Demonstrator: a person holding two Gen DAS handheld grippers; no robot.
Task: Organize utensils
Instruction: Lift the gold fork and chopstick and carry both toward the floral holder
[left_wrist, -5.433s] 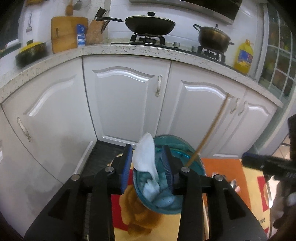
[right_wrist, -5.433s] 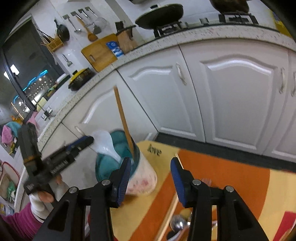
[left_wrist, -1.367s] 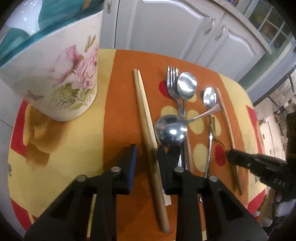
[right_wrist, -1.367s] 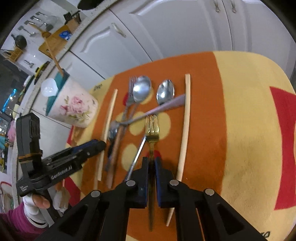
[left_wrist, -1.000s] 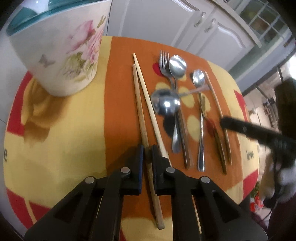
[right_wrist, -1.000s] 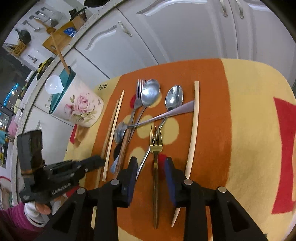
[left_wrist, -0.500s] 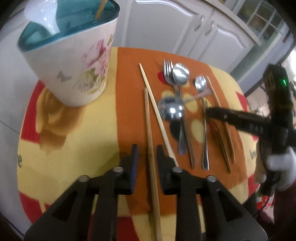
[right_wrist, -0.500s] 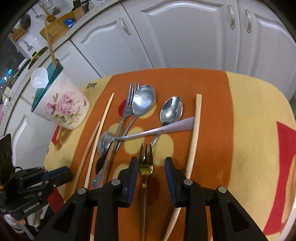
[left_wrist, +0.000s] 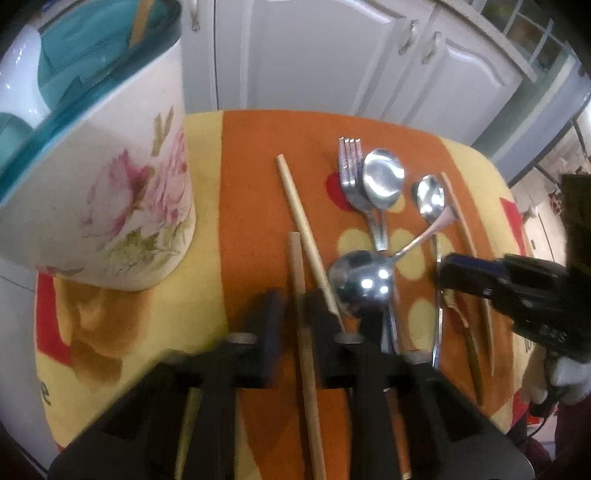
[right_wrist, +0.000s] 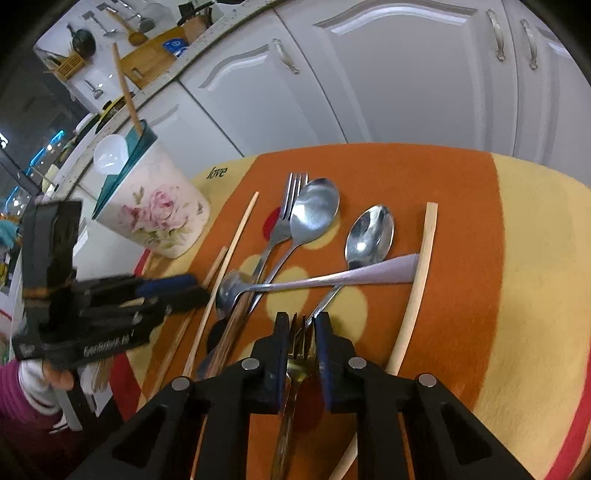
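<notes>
Left wrist view: my left gripper (left_wrist: 294, 312) sits low over the mat (left_wrist: 255, 155), jaws narrowly apart either side of a wooden chopstick (left_wrist: 303, 325); contact unclear through the blur, can't tell if it's gripped. A second chopstick (left_wrist: 301, 218) lies just beside it, angled, with the big ladle spoon (left_wrist: 360, 281) right of that. Further off, fork (left_wrist: 352, 173) and spoon (left_wrist: 382, 181) lie side by side. Floral holder cup (left_wrist: 110, 199) stands far left on the mat, a white spoon and a stick inside.

Right wrist view: my right gripper (right_wrist: 300, 332) has jaws nearly closed around the gold fork (right_wrist: 295, 363), tines between the pads; pinch not confirmed. Beyond, small spoon (right_wrist: 367, 234), long chopstick (right_wrist: 415, 284) on the right, white cabinets (right_wrist: 369, 74) behind.
</notes>
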